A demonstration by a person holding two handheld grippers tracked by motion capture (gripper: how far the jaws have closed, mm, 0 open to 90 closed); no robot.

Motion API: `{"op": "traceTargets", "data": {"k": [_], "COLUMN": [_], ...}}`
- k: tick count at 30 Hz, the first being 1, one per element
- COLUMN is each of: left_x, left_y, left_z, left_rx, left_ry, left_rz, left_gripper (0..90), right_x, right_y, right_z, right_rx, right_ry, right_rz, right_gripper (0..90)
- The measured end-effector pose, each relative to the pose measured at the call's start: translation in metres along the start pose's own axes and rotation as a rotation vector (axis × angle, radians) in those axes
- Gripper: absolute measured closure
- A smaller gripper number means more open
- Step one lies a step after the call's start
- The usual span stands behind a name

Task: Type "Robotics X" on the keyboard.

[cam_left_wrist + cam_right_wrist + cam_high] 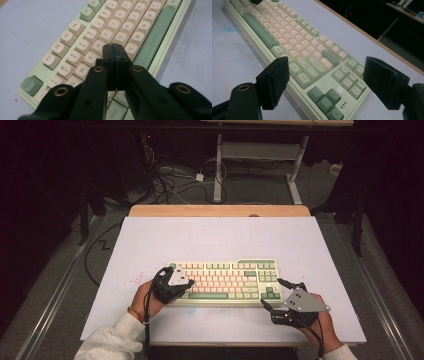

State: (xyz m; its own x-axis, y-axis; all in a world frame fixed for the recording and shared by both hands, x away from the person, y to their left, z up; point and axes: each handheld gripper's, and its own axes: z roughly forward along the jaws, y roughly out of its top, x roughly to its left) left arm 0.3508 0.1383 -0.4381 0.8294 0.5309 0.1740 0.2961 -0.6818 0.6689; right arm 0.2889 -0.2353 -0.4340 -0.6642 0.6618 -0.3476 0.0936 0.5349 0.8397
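Observation:
A pale green keyboard [225,281] with cream and green keys lies across the near middle of the white tabletop. My left gripper [189,283] is at its left end with the jaws shut on nothing. In the left gripper view the closed tips [115,51] sit just over the keys near R, F and V on the keyboard [75,32]. My right gripper [272,292] is at the keyboard's right end and is open. In the right gripper view its pads [275,80] stand wide apart on either side of the arrow-key corner of the keyboard [294,42], with nothing held.
The white tabletop [220,240] has a wooden strip [220,210] along its far edge. Small red specks [132,280] mark the surface left of the keyboard. Beyond the table are floor cables [165,180] and a white desk frame [260,155].

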Motion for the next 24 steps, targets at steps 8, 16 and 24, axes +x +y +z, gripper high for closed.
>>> {"op": "traceTargets", "data": {"k": [8, 16, 24], "left_x": [0.009, 0.015, 0.015], "left_y": [-0.006, -0.008, -0.007], "left_z": [-0.003, 0.004, 0.014], "left_rx": [0.0, 0.008, 0.028], "left_ry": [0.022, 0.015, 0.001], "left_rz": [-0.036, -0.057, -0.053], "left_gripper": [87.5, 87.4, 87.4], "right_x": [0.001, 0.002, 0.002], "right_y": [0.0, 0.0, -0.001], "right_z": [0.001, 0.002, 0.003], "right_rx": [0.001, 0.006, 0.013], "right_ry": [0.002, 0.007, 0.009], "right_rz": [0.0, 0.001, -0.002], "right_gripper": [22.0, 22.0, 22.3]}}
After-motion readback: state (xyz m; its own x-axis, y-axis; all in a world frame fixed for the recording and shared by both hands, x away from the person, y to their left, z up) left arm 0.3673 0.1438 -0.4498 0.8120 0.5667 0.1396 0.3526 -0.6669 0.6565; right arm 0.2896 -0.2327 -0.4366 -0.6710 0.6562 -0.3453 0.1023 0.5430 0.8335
